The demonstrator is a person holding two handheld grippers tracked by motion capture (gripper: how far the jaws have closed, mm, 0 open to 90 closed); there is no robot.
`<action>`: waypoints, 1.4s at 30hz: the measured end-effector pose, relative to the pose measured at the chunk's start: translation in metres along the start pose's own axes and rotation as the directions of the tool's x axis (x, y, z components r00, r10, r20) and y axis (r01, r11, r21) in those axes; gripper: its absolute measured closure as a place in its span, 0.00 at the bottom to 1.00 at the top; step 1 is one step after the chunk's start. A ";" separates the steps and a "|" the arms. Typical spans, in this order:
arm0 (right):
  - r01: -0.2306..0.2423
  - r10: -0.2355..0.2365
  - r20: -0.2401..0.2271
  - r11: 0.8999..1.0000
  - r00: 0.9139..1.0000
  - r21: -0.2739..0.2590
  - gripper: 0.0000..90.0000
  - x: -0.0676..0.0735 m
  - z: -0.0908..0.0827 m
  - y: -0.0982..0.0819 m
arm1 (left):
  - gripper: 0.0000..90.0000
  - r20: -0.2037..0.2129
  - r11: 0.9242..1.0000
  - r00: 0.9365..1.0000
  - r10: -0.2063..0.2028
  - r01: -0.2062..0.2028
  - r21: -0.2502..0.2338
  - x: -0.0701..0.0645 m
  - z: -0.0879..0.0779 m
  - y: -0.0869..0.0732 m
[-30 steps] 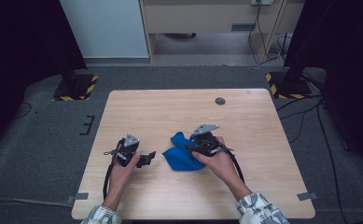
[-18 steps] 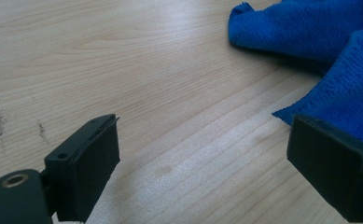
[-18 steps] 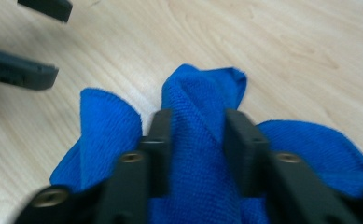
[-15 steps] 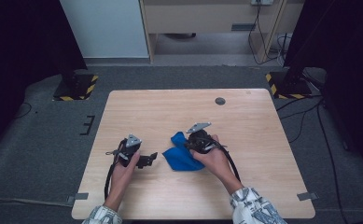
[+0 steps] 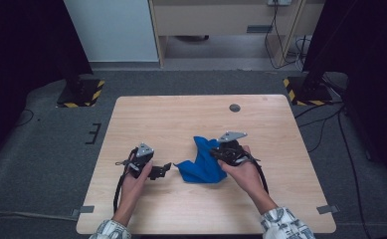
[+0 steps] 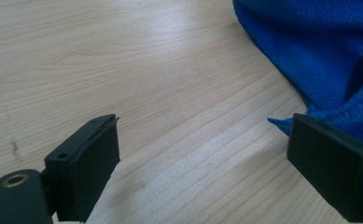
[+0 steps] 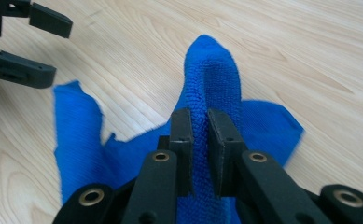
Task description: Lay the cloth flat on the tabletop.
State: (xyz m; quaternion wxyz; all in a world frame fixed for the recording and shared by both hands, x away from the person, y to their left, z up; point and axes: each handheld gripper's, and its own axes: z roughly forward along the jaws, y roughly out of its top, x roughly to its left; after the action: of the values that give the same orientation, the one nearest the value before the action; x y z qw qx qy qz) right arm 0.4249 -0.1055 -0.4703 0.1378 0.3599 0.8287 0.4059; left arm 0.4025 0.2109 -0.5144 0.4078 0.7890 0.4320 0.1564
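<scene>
Blue cloth (image 5: 202,162) pinched by the right tool (image 5: 220,154) on the wooden worktop (image 5: 181,119).

Wood runs pale and bare under most of the scene, and the cloth lies crumpled near the middle of the worktop, between the two hands. In the right gripper view, the right tool (image 7: 200,140) has just been closing, and its two black jaws now squeeze a raised fold of the cloth (image 7: 212,79) between them, so that the fold stands up like a little hill. The left tool (image 5: 165,169) sits just beside the cloth's left corner with its jaws wide apart and nothing between them. In the left gripper view, the left tool (image 6: 202,154) rests low over the worktop (image 6: 123,60), and a corner of the cloth (image 6: 310,51) lies right by one jaw.
</scene>
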 end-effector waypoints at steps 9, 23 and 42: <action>-0.042 0.042 0.012 0.999 0.999 0.006 0.88 -0.013 -0.005 -0.020 | 0.10 0.015 1.000 1.000 0.011 -0.011 -0.006 -0.008 0.003 0.003; -0.079 0.076 0.075 0.996 0.994 0.037 0.85 -0.029 0.006 -0.029 | 0.10 0.014 1.000 1.000 0.009 -0.009 0.000 -0.001 0.002 -0.001; -0.097 0.086 0.117 0.991 0.989 0.095 0.63 -0.040 0.008 -0.044 | 0.10 0.027 0.999 0.999 -0.023 0.024 -0.047 0.006 -0.003 -0.003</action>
State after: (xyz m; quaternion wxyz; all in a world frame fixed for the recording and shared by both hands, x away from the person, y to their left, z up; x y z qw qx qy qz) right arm 0.4362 -0.1475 -0.5123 0.1471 0.4263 0.8217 0.3485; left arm 0.4025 0.2178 -0.5152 0.4340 0.7759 0.4320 0.1514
